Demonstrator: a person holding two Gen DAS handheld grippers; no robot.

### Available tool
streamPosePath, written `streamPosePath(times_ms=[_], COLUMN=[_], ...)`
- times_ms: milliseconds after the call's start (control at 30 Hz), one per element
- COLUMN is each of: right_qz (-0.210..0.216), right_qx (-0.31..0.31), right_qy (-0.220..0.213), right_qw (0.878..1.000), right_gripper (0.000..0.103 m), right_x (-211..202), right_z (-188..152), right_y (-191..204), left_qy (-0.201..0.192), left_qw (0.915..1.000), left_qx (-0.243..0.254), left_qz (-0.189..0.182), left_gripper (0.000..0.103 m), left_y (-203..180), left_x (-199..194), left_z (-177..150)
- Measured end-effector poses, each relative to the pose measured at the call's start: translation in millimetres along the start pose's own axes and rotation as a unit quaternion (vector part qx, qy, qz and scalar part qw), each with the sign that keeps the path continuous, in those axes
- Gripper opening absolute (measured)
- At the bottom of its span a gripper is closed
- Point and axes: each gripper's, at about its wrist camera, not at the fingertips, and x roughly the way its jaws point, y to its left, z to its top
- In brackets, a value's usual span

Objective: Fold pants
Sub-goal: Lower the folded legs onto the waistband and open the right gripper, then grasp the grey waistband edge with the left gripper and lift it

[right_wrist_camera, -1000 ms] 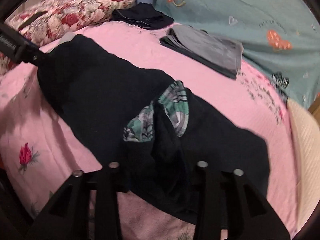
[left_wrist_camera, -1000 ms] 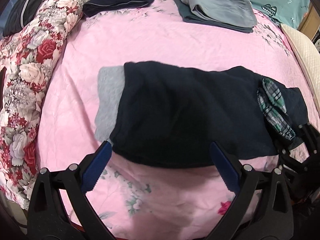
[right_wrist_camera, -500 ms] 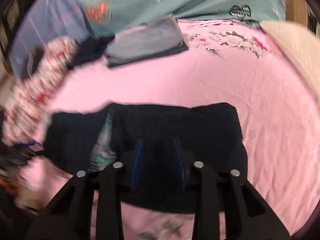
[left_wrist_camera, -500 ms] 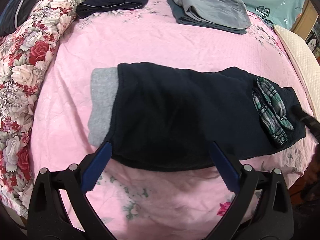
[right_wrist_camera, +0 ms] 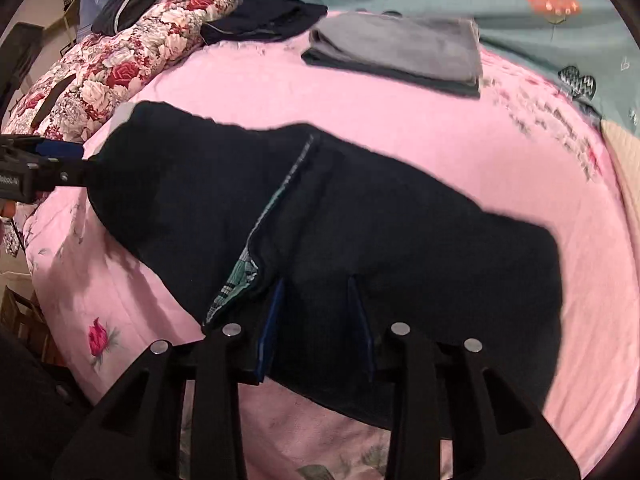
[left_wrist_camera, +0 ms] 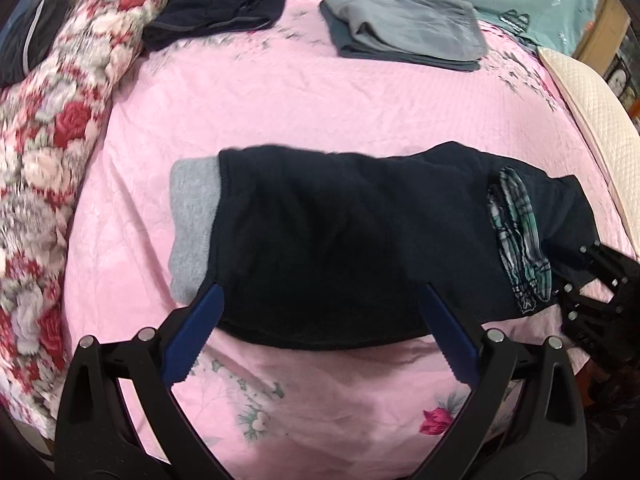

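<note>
Dark navy pants (left_wrist_camera: 344, 248) lie across the middle of the frame on the pink bed cover (left_wrist_camera: 304, 108), grey cuff at left, plaid lining showing at right. Left claw (left_wrist_camera: 320, 332) is spread wide at the near hem, holding nothing. Right claw (right_wrist_camera: 316, 320), low centre in its view, is partly spread with pants fabric between its fingers. Folded grey clothes (left_wrist_camera: 404, 32) sit at upper right.

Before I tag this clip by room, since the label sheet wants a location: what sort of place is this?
Most likely a bedroom, with the work done on a bed. A pink bedsheet covers the surface, a rolled floral quilt lies along one side, and folded clothes sit beyond the dark pants.
</note>
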Motion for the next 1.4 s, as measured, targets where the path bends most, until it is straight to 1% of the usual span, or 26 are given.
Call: streamPosePath(times_ms=[33, 100, 133, 233, 333, 400, 433, 500, 567, 633, 700, 733, 767, 800, 900, 967, 1033, 1067, 1100, 1133, 1167, 1233, 1300, 1333, 1367, 1400], right_qz=[0.016, 0.03, 0.009, -0.028, -0.041, -0.044, -0.044, -0.047, -0.057, -0.057, -0.042, -0.033, -0.033, -0.041, -0.058, -0.061, -0.044, -0.029, -0.019, -0.016, -0.016, -0.04, -0.073, -0.068, -0.041, -0.029], right_qx=[0.024, 0.059, 0.073, 0.112, 0.164, 0.174, 0.176, 0.173, 0.166, 0.166, 0.173, 0.175, 0.175, 0.171, 0.137, 0.134, 0.139, 0.143, 0.147, 0.15, 0.151, 0.127, 0.112, 0.116, 0.123, 0.123], right_qy=[-0.013, -0.046, -0.059, -0.055, -0.063, -0.067, -0.068, -0.073, -0.083, -0.096, -0.097, -0.078, -0.058, -0.032, -0.038, -0.027, -0.053, -0.063, -0.058, -0.041, -0.009, -0.015, 0.0, 0.0, -0.019, -0.034], right_qw=[1.0, 0.997, 0.996, 0.992, 0.984, 0.981, 0.981, 0.981, 0.981, 0.98, 0.979, 0.981, 0.982, 0.984, 0.988, 0.989, 0.988, 0.987, 0.987, 0.988, 0.988, 0.991, 0.991, 0.991, 0.991, 0.991], right_gripper=[0.036, 0.044, 0.052, 0.052, 0.052, 0.052, 0.052, 0.052, 0.052, 0.05, 0.048, 0.046, 0.039, 0.037, 0.037, 0.038, 0.039, 0.044, 0.05, 0.051, 0.052, 0.052, 0.052, 0.052, 0.052, 0.052], right_x=[-11.4, -24.4, -29.8, -28.3, -34.5, -35.8, -35.9, -36.5, -37.0, -37.4, -31.5, -19.4, -9.2, 6.7, 13.6, 3.2, -17.6, -26.5, -27.6, -22.3, -7.1, 1.5, -1.4, -6.8, -17.4, -24.7], right_z=[4.8, 6.0, 5.4, 0.9, -7.5, -14.9, -16.0, -19.4, -14.1, -9.6, -6.2, -5.4, -7.5, -12.3, -16.1, -7.3, -4.4, -6.0, -9.1, -14.1, -22.8, -29.9, -17.6, -10.6, -1.2, 5.6], right_y=[-5.4, -16.8, -24.7, -48.0, -79.3, -90.0, -95.0, -101.3, -107.3, -114.0, -124.2, -128.2, -130.4, -132.4, -125.7, -122.6, -120.3, -119.0, -118.4, -118.0, -117.9, -108.3, -96.6, -92.0, -84.3, -76.6], left_qy=[-0.007, -0.02, -0.023, -0.042, -0.072, -0.095, -0.092, -0.068, -0.038, -0.013, 0.028, 0.043, 0.057, 0.053, 0.052, 0.047, 0.026, 0.013, 0.006, 0.003, 0.007, 0.022, 0.008, -0.006, -0.021, -0.029], left_qw=[0.9999, 0.9994, 0.9989, 0.9947, 0.9815, 0.9653, 0.958, 0.9507, 0.9468, 0.95, 0.9565, 0.9586, 0.9598, 0.9596, 0.9594, 0.9597, 0.9628, 0.9651, 0.9678, 0.971, 0.9754, 0.9847, 0.9904, 0.9929, 0.9956, 0.997], left_qx=[0.007, 0.024, 0.033, 0.072, 0.139, 0.187, 0.204, 0.22, 0.233, 0.239, 0.22, 0.21, 0.198, 0.194, 0.2, 0.206, 0.193, 0.182, 0.172, 0.161, 0.148, 0.112, 0.067, 0.04, 0.008, -0.013], left_qz=[0.0, -0.014, -0.024, -0.059, -0.11, -0.156, -0.179, -0.208, -0.219, -0.201, -0.189, -0.188, -0.19, -0.197, -0.192, -0.185, -0.187, -0.188, -0.184, -0.177, -0.163, -0.132, -0.121, -0.112, -0.091, -0.071], left_gripper=[0.1, 0.1, 0.1, 0.1, 0.1, 0.099, 0.099, 0.096, 0.091, 0.084, 0.077, 0.077, 0.076, 0.077, 0.078, 0.078, 0.078, 0.079, 0.082, 0.084, 0.084, 0.082, 0.084, 0.086, 0.09, 0.094], left_y=[-3.5, -15.2, -22.9, -51.6, -95.4, -128.5, -143.0, -163.0, -178.3, -182.8, -176.0, -172.9, -165.7, -162.3, -164.8, -165.5, -155.4, -146.6, -137.9, -127.4, -111.7, -80.0, -46.0, -24.9, 4.5, 24.9], left_x=[-3.8, -11.3, -14.2, -24.5, -37.5, -41.8, -38.0, -25.2, -6.1, 14.2, 39.4, 47.3, 57.6, 59.9, 59.7, 49.1, 28.6, 18.7, 13.1, 10.9, 13.9, 19.6, 8.6, 0.1, -9.9, -15.5], left_z=[1.6, 7.7, 11.2, 21.6, 30.6, 33.3, 34.1, 35.5, 33.5, 30.4, 25.8, 24.3, 21.0, 19.9, 18.3, 20.4, 25.5, 28.1, 29.4, 28.8, 24.7, 21.8, 24.0, 25.2, 25.1, 23.4])
